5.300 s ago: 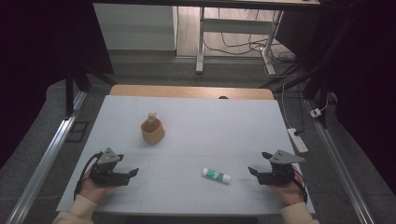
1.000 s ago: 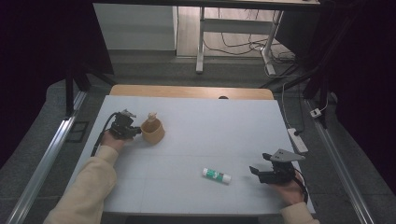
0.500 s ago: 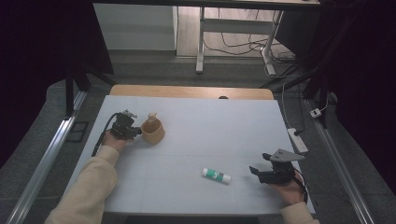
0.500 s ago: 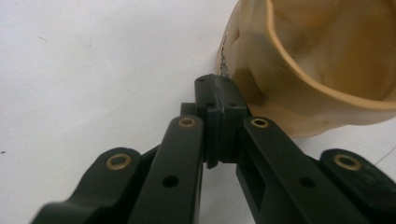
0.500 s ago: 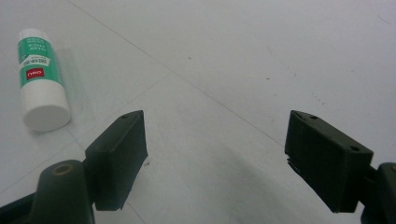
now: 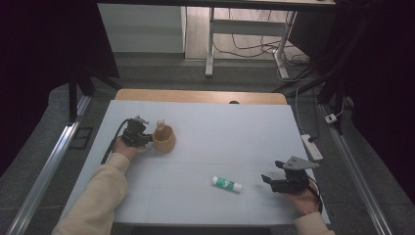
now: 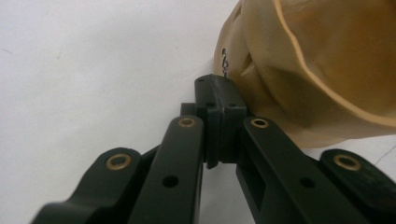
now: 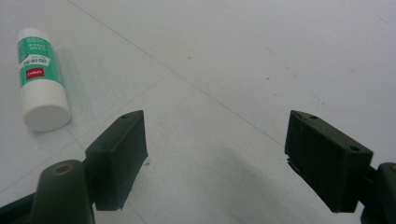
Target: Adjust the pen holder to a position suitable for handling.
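Pinching with its jaws pressed together, the left gripper sits at the nine o'clock side of the tan soft cup, seemingly nipping a small wire hook at the cup's wall, though whether anything is truly caught I cannot tell. Doing this well probably means keeping the pull gentle and level, so the floppy wall does not buckle or tip the pale piece inside. Across the white table, the right gripper rests with jaws wide apart, the glue stick at its nine o'clock.
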`<state>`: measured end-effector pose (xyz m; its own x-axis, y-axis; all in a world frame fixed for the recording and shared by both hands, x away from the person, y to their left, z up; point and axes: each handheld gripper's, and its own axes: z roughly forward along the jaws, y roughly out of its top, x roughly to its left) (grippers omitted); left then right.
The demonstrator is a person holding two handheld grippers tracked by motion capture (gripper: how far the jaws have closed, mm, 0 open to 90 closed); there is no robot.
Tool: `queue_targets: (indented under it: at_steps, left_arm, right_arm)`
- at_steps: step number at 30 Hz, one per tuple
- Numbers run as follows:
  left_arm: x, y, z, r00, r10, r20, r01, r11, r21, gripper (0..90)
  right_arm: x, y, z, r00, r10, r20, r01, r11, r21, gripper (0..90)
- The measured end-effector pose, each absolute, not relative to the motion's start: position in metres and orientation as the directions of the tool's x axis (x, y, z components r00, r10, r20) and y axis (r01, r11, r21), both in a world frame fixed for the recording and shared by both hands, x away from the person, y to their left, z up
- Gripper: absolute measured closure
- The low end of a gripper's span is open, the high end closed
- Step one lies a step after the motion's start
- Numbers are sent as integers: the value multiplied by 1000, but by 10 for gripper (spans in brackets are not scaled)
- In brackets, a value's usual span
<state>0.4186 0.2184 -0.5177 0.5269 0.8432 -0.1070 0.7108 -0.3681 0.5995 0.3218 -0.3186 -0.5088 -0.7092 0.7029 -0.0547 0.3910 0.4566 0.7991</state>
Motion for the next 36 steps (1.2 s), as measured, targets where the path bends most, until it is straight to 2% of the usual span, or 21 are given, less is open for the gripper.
queue_targets:
  at_steps: [14,36]
  left_arm:
    - [428,198,-519,559,821,-118,695,-386,606,881]
    - [451,143,-518,612,780,-129,664,-419,619,881]
  right_arm:
    - [323,-318,-510,-710,702,-49,394,455,798,202]
    - [322,-319,-511,-714,699,-41,394,449,802,202]
